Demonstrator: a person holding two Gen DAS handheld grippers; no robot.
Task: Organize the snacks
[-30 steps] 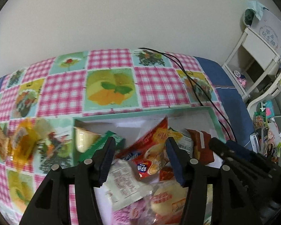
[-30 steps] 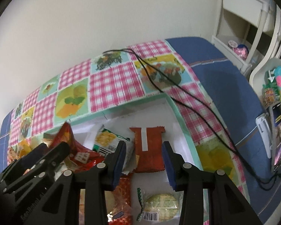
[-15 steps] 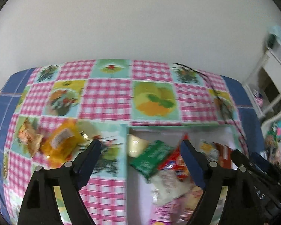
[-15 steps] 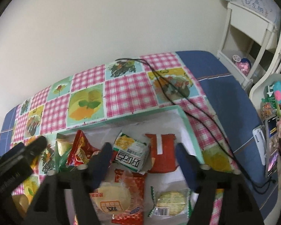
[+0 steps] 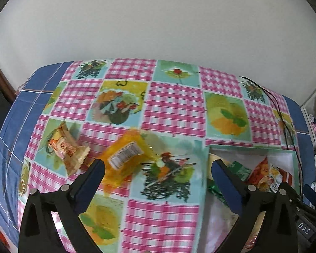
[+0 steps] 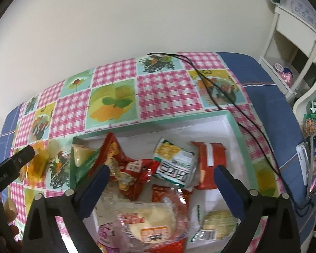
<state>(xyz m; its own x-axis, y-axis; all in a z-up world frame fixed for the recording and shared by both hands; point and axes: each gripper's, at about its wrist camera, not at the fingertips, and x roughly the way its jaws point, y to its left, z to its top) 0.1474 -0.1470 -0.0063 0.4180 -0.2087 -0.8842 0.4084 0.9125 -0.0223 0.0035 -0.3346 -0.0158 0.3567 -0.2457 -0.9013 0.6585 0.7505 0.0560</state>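
Now my left gripper (image 5: 157,168), jaws wide and empty, nears the yellow snack packet (image 5: 124,158) outside the box (image 6: 240,139). Right gripper (image 6: 161,172) gapes empty over boxed snacks. Next: straddle, pinch.

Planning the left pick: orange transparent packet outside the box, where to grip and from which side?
Grip the orange packet across its narrow width, around the white barcode label. It lies flat and diagonal on the tablecloth, so descend from above with the open left gripper rotated square to its long axis.
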